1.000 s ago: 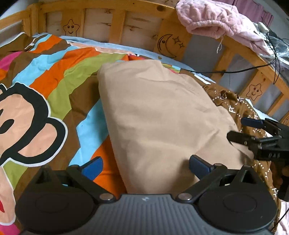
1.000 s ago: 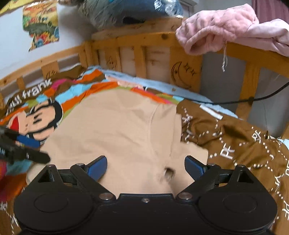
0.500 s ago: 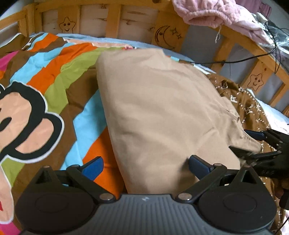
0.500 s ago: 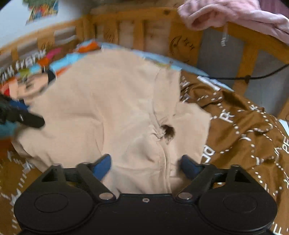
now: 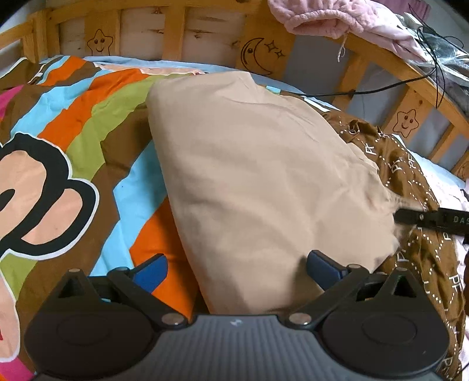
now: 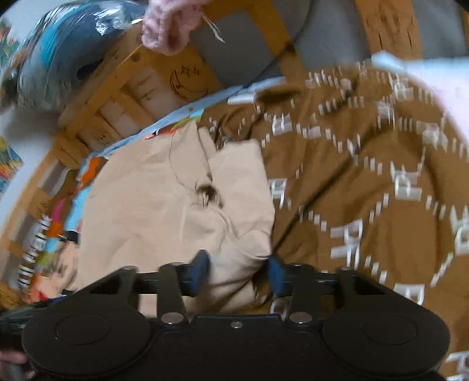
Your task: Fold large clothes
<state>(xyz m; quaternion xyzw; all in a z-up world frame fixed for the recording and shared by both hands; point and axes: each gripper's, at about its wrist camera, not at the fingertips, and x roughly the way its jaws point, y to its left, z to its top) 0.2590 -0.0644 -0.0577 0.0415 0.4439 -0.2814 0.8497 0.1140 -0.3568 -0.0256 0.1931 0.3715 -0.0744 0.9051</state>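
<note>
A beige garment [image 5: 258, 175] lies folded on the bed, its long side running away from me. My left gripper [image 5: 237, 271] stands open over its near left edge, one blue pad on the sheet and the other on the cloth, neither pressing. My right gripper [image 6: 239, 271] is at the garment's [image 6: 152, 205] near right corner. Its jaws are closing, with a gathered bunch of beige cloth filling the gap between the pads. In the left wrist view the right gripper [image 5: 401, 215] shows as a black bar at the garment's right edge, where the cloth is drawn up.
A colourful cartoon sheet [image 5: 73, 102] covers the left of the bed and a brown patterned quilt [image 5: 416, 181] the right. A wooden bed rail [image 5: 181, 29] closes the far side, with a pink fluffy garment [image 5: 337, 14] and a black cable [image 5: 366, 91] on it.
The right gripper has rolled and moved onto the garment's right corner, and its jaws have narrowed around the cloth. The left gripper has hardly moved.
</note>
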